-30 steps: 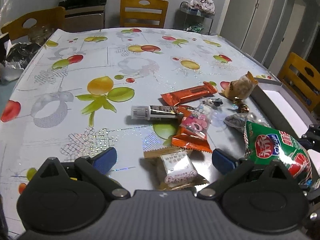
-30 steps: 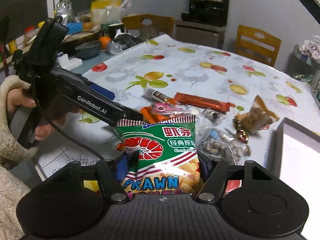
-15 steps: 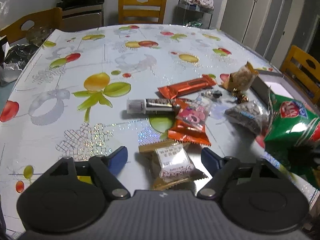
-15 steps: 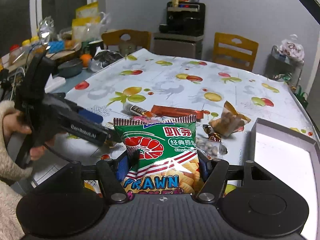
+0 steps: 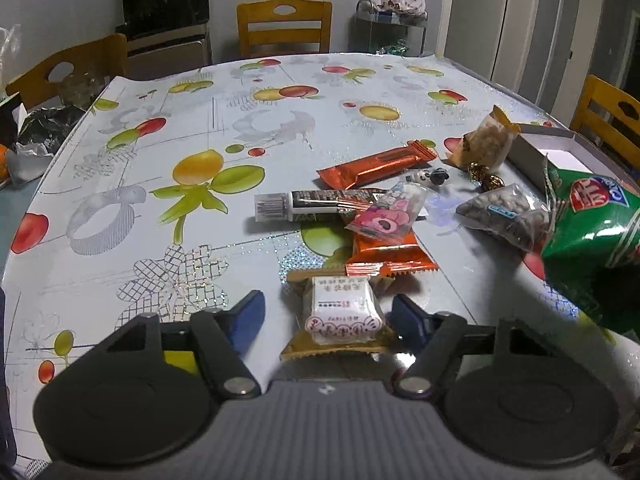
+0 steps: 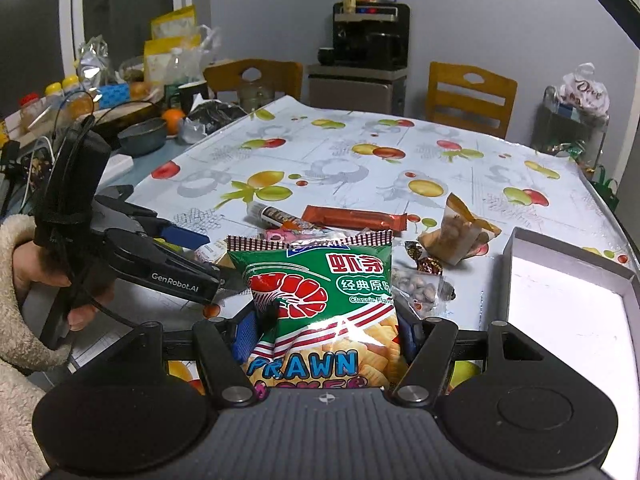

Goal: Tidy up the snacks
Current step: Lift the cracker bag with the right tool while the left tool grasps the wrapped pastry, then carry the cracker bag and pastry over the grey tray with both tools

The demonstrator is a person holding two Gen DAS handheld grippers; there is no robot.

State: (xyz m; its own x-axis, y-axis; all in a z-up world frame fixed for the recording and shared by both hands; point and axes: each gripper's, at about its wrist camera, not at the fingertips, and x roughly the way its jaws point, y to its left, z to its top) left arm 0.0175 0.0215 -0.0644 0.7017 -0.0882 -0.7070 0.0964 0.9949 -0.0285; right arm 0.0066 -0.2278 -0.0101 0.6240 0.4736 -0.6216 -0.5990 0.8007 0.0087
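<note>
My left gripper (image 5: 328, 316) hovers low over the table with its jaws closing. A white pastry packet in gold wrap (image 5: 340, 312) lies between the blue pads, and the left pad (image 5: 250, 316) still stands clear of it. My right gripper (image 6: 326, 332) is shut on a green prawn cracker bag (image 6: 320, 292), held upright above the table; the bag (image 5: 588, 236) also shows at the right edge of the left wrist view. A white open box (image 6: 568, 312) sits at the table's right side. A sleeved hand (image 6: 52, 280) holds the left tool.
Loose snacks lie ahead: an orange bar (image 5: 376, 166), a tube (image 5: 304, 204), a pink packet (image 5: 388, 216), an orange pack (image 5: 388, 252), a nut bag (image 5: 504, 216), a tan pouch (image 5: 486, 144). Wooden chairs (image 5: 284, 26) ring the table. Kitchen clutter (image 6: 140, 132) fills the far left.
The left jaws have narrowed around the pastry packet. In the left wrist view the prawn cracker bag has shifted up and toward the right edge. The right grip is unchanged.
</note>
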